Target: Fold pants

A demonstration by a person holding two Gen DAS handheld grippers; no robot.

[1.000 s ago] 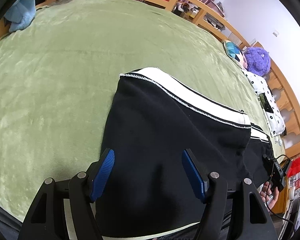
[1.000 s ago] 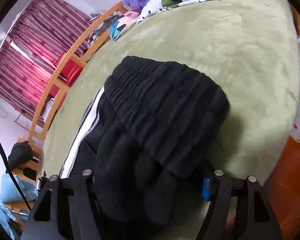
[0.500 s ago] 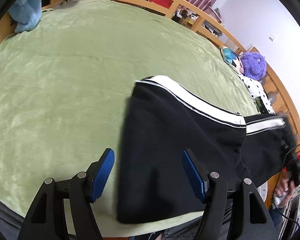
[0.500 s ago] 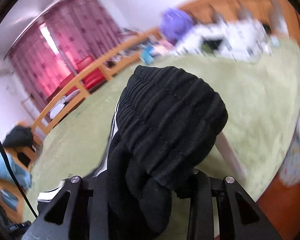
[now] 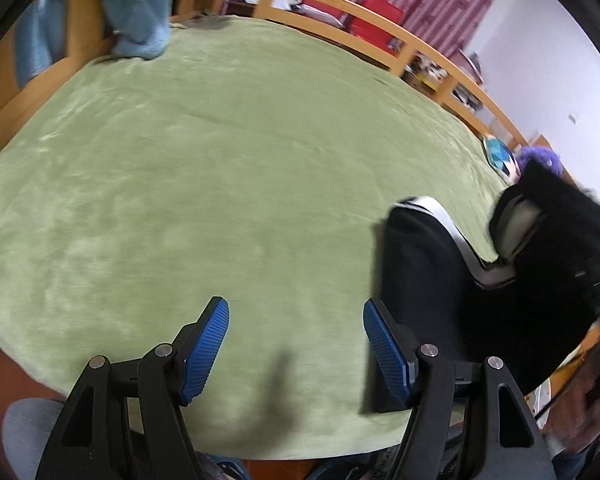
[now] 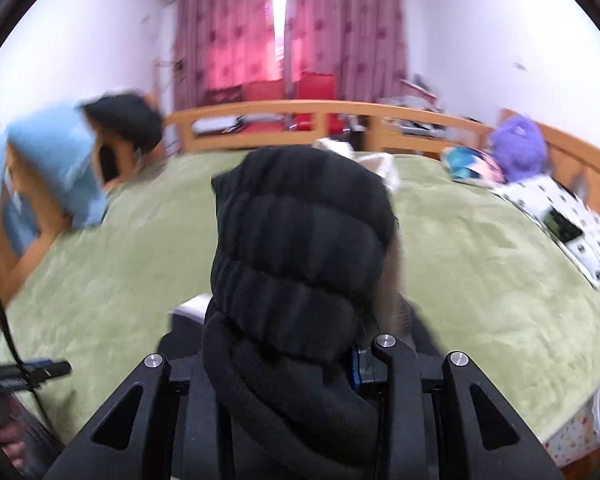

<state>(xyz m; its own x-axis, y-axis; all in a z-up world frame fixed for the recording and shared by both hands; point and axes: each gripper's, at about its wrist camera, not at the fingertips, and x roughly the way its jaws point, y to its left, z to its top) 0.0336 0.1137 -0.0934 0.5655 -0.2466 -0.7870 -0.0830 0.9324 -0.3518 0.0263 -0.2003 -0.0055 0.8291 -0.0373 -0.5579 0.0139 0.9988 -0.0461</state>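
Right claw (image 6: 278, 364) is clamped on the ribbed black waistband of the pants (image 6: 300, 248), bunched thick between its jaws and lifted off the bed, probably to carry that end over for a fold. Left claw (image 5: 296, 344) hangs released with nothing in it, over bare green blanket (image 5: 220, 184). The rest of the pants droops just off to its right.

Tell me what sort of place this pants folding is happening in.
Most likely a bedroom in a home. The work surface is a bed with a green blanket and a wooden bed rail; a purple plush toy lies at one end, and red curtains cover the window behind.
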